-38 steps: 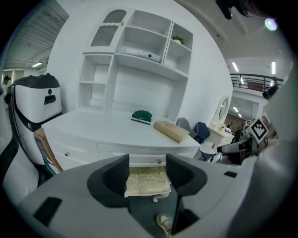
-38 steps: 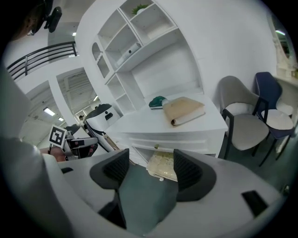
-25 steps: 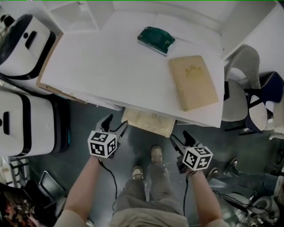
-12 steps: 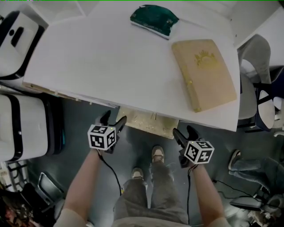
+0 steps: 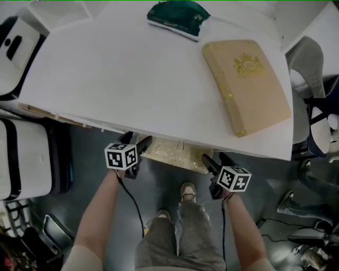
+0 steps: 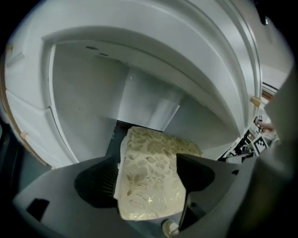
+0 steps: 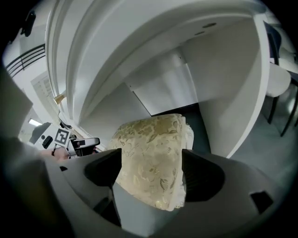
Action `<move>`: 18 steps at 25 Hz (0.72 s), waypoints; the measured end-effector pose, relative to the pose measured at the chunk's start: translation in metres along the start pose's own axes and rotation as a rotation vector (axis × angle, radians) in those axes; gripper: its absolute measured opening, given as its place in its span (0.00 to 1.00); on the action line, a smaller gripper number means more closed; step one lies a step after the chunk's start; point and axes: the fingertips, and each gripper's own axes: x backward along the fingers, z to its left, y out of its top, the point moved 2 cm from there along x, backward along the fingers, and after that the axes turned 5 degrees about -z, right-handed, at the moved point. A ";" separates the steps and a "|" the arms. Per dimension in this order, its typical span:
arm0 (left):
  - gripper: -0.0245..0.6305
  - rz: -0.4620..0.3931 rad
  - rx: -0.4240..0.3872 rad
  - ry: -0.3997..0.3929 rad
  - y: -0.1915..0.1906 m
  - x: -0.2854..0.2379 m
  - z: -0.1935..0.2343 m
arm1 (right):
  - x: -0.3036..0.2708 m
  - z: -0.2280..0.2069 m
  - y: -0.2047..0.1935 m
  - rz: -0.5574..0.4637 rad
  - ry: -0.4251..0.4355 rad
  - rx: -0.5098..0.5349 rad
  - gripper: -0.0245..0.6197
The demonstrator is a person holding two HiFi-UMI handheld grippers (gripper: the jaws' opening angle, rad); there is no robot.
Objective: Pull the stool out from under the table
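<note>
I'm looking down on a dark grey floor (image 5: 159, 196) under a smooth white table (image 5: 132, 79). A green pouch (image 5: 177, 16) lies at the table's far edge and a tan hardback book (image 5: 246, 84) toward its right edge.

The stool (image 5: 172, 151) sits tucked under the middle of the near edge, with only a strip of its seat showing past the tabletop. I judge the pull has not begun, so the whole draw toward me is left.

The left gripper (image 5: 135, 139) is at the seat's near left corner and the right gripper (image 5: 216, 160) at its near right corner. In each gripper view the jaws stand wide apart with the seat corner between them. The right pair looks filled edge to edge, the left a little looser. I cannot confirm that either pair is pressing yet.

The seat is a padded, squarish cushion in pale gold cloth with a woven leaf pattern and a slight sheen, and its corners are rounded. It looks soft enough to give under the ribbed black pads, so I'd expect the grip to squash in before it holds.
</note>
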 end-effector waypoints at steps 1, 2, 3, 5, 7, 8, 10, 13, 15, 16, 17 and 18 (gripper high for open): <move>0.63 -0.010 0.021 0.001 -0.001 -0.004 0.004 | -0.004 -0.002 0.000 -0.016 0.010 -0.007 0.66; 0.64 -0.015 0.031 0.003 -0.002 -0.008 0.007 | -0.008 -0.005 0.001 -0.032 0.018 -0.010 0.68; 0.65 -0.015 0.031 0.003 -0.004 -0.013 0.010 | -0.012 -0.008 0.002 -0.044 0.022 -0.011 0.69; 0.67 -0.012 0.024 -0.008 -0.008 -0.022 0.013 | -0.021 -0.016 0.002 -0.054 0.021 -0.021 0.71; 0.69 -0.017 0.041 -0.029 -0.009 -0.031 0.014 | -0.030 -0.022 0.003 -0.068 0.027 -0.046 0.72; 0.70 -0.019 0.057 -0.038 -0.010 -0.036 0.014 | -0.034 -0.026 0.002 -0.077 0.030 -0.058 0.72; 0.71 -0.008 0.061 -0.047 -0.015 -0.043 0.016 | -0.042 -0.036 -0.002 -0.087 0.029 -0.072 0.74; 0.72 0.022 0.048 -0.057 -0.026 -0.053 0.018 | -0.053 -0.042 -0.006 -0.083 0.032 -0.084 0.75; 0.74 0.023 0.072 -0.060 -0.031 -0.059 0.021 | -0.059 -0.039 -0.007 -0.080 0.046 -0.084 0.75; 0.76 0.020 0.082 -0.063 -0.032 -0.060 0.022 | -0.062 -0.038 -0.009 -0.078 0.054 -0.079 0.76; 0.76 0.020 0.088 -0.067 -0.031 -0.061 0.023 | -0.065 -0.038 -0.012 -0.075 0.064 -0.074 0.76; 0.76 0.024 0.092 -0.074 -0.031 -0.062 0.023 | -0.068 -0.038 -0.015 -0.071 0.074 -0.071 0.77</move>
